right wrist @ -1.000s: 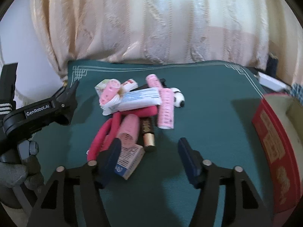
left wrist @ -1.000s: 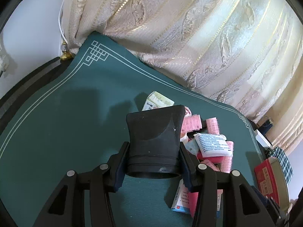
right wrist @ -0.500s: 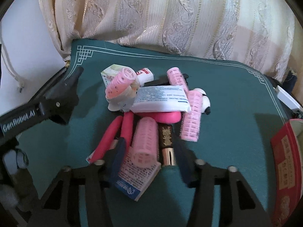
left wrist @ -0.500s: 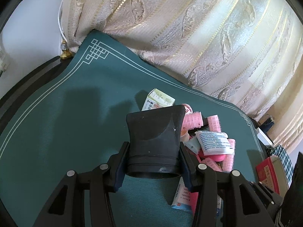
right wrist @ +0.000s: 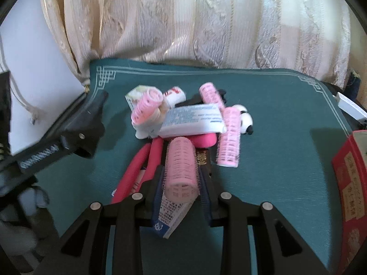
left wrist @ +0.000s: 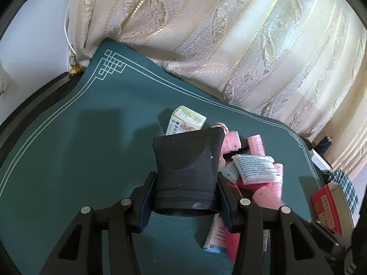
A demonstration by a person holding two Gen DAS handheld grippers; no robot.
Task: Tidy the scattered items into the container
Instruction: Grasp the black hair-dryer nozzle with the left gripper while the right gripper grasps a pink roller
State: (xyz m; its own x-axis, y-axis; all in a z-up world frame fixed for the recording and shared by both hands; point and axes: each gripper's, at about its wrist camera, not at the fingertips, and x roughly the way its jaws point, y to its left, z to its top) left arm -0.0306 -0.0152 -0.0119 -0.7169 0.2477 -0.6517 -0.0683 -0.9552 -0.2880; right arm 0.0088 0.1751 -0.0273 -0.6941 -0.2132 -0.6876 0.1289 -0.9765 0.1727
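My left gripper (left wrist: 184, 202) is shut on a black hair-dryer nozzle (left wrist: 187, 171) and holds it over the green mat, left of the pile. My right gripper (right wrist: 182, 191) is shut on a large pink hair roller (right wrist: 181, 167) at the near end of the pile. The pile (right wrist: 190, 121) holds more pink rollers, a white tube, small boxes, red handles and a panda figure (right wrist: 244, 120). The red container box (right wrist: 351, 183) stands at the right edge and also shows in the left wrist view (left wrist: 330, 206).
The green mat (left wrist: 80, 149) lies on a dark table with a cream curtain (left wrist: 229, 34) behind. The left gripper and hand (right wrist: 57, 146) show at the left of the right wrist view. A white box (right wrist: 351, 105) lies at the far right.
My right gripper moved forward into the pile and closed around the large pink roller. The left gripper kept hold of the nozzle and barely moved.
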